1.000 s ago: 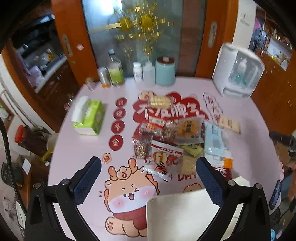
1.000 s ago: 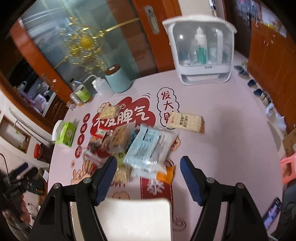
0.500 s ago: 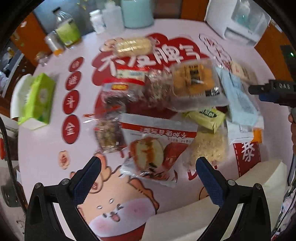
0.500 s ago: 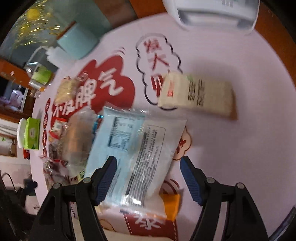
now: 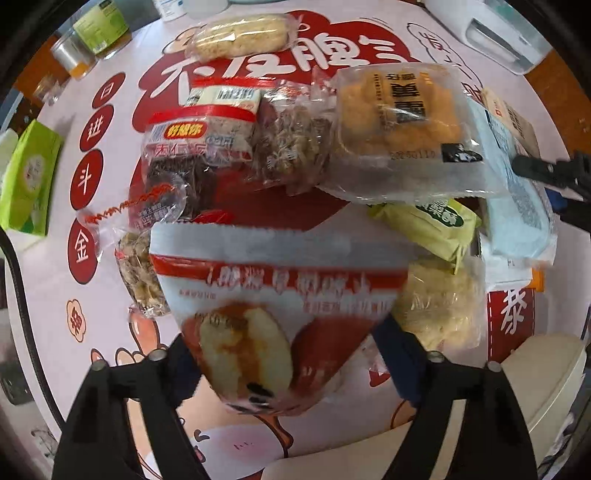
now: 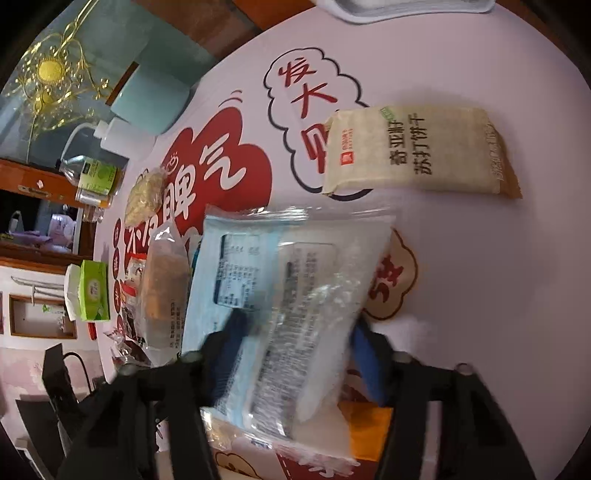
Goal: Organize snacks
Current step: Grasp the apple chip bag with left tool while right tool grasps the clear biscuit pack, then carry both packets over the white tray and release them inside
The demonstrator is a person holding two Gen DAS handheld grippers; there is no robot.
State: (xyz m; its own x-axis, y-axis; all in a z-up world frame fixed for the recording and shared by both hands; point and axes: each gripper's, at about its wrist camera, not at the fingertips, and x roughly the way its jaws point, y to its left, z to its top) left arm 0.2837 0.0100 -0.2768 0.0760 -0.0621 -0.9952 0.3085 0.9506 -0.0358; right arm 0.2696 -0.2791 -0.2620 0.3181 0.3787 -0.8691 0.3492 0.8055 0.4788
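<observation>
A pile of snack packets lies on the pink table. In the left wrist view my left gripper [image 5: 288,343] straddles a red-and-white bread packet [image 5: 273,295], its blue fingers [image 5: 397,354] close on both sides of it. Behind it lie a red-labelled packet [image 5: 195,133], a nut bag [image 5: 291,147], a golden cake packet [image 5: 399,122] and a green packet [image 5: 428,225]. In the right wrist view my right gripper [image 6: 295,339] straddles a light-blue packet [image 6: 280,295], fingers pressing its sides. A beige cracker packet [image 6: 413,151] lies beyond it.
A green tissue box [image 5: 29,177] stands at the table's left edge. Bottles [image 5: 99,29] and a teal canister [image 6: 151,96] stand at the back. A white container's rim [image 5: 546,387] sits at the near right. The right gripper shows in the left wrist view [image 5: 554,177].
Both grippers have dropped towards the table and moved in on the pile. The left fingers have narrowed around the bread packet, the right fingers around the light-blue packet.
</observation>
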